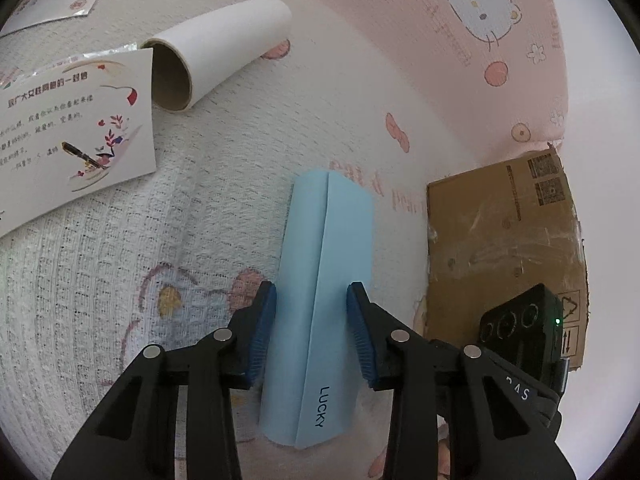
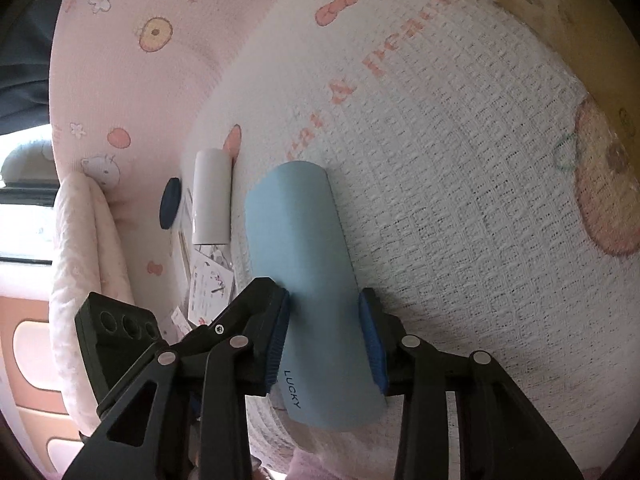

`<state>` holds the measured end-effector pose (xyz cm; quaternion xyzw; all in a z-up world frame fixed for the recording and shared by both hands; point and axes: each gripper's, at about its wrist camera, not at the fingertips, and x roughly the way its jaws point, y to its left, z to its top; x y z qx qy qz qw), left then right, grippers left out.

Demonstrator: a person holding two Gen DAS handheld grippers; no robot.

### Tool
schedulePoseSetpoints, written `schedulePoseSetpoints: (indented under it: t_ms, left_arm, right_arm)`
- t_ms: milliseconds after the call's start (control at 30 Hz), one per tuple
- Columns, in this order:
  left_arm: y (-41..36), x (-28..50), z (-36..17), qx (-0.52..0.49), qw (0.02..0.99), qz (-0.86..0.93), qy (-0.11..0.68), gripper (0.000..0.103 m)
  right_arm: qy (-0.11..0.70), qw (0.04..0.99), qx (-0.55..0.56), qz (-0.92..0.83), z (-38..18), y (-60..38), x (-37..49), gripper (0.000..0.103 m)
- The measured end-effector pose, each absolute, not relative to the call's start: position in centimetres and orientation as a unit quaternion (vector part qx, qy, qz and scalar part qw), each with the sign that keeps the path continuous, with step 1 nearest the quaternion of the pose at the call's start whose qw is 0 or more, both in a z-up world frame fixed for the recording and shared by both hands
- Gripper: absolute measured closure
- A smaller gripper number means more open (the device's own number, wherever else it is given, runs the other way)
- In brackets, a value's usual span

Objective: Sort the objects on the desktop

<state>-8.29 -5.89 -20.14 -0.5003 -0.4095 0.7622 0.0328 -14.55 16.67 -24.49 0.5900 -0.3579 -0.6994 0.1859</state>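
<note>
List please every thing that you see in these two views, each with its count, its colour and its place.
blue case: one, light blue, printed LUCKY, lying on the cloth, between both grippers
cardboard tube: one, white outside, brown inside, lying beyond the case
printed cards: at least two, white with flowers, beside the tube
cardboard box: one, brown, right of the case in the left wrist view
oval thing: one, dark blue, beside the tube; what it is I cannot tell
cloth: one, white and pink, cartoon cats, under everything
left gripper: one, black, blue pads, closed on the case
right gripper: one, black, blue pads, closed on the case
</note>
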Motion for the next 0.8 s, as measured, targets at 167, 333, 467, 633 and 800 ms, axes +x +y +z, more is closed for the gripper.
schedulePoseSetpoints:
  t_ms: [167, 333, 467, 633, 800]
  left_arm:
    - [-5.8, -8.3, -19.3, -0.492, 0.030, 0.773, -0.398, 0.064]
    - [-6.5, -8.1, -17.4, -0.471, 0.037, 0.783, -0.404, 0.064]
    - [-6.6, -7.9, -15.3, -0.450, 0.044, 0.792, -0.410, 0.064]
    - [-6.5, -7.3, -12.0, -0.416, 0.060, 0.806, -0.416, 0.064]
    - [-6.3, -7.1, -9.9, -0.393, 0.065, 0.819, -0.414, 0.064]
  right_arm:
    - [-0.341, 0.176, 0.584, -0.715, -23.2, 15.8, -14.6, 0.072]
    - [-0.327, 0.187, 0.568, -0.731, -20.9, 15.1, -15.0, 0.072]
    - [-0.314, 0.195, 0.547, -0.751, -18.1, 14.7, -15.3, 0.072]
    - [-0.299, 0.207, 0.515, -0.776, -14.2, 14.7, -15.1, 0.072]
    - [-0.284, 0.218, 0.493, -0.793, -11.7, 15.0, -14.5, 0.072]
